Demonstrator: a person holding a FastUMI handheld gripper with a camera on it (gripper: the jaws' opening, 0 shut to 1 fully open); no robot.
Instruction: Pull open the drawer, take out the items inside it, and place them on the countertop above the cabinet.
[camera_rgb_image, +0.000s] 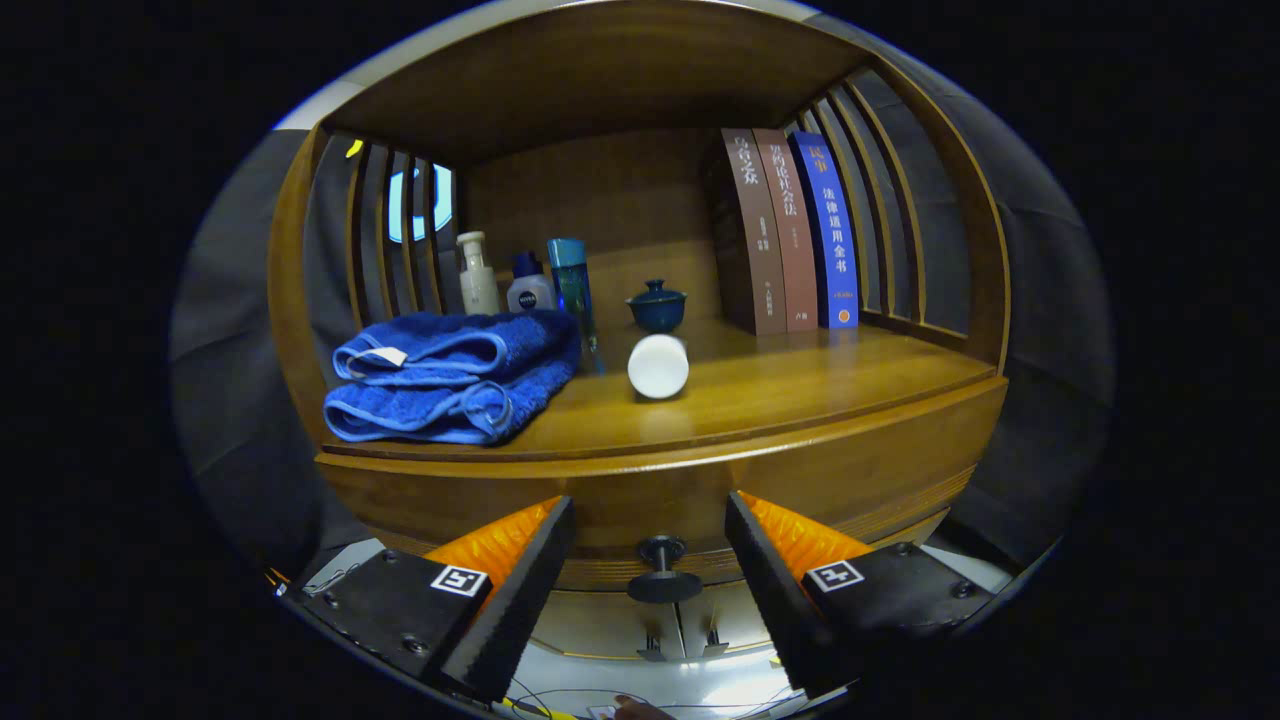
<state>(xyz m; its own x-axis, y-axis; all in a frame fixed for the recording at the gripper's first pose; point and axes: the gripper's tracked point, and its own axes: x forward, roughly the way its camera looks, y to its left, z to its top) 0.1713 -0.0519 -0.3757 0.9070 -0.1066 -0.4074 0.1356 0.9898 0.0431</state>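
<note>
Gripper (650, 560) open, fingers spread wide and level.

Seen from its own camera, the gripper points straight forward, toward 12 o'clock. The left finger (520, 590) rises from about 7 o'clock and leans inward toward 1 o'clock; the right finger (775, 590) rises from about 5 o'clock and leans inward toward 11 o'clock. The two tips stand at the same height, with a wide gap between them, and they press on nothing. Each finger carries a small square marker on its outer block. Both fingers look even, without any tilt to one side.
</note>
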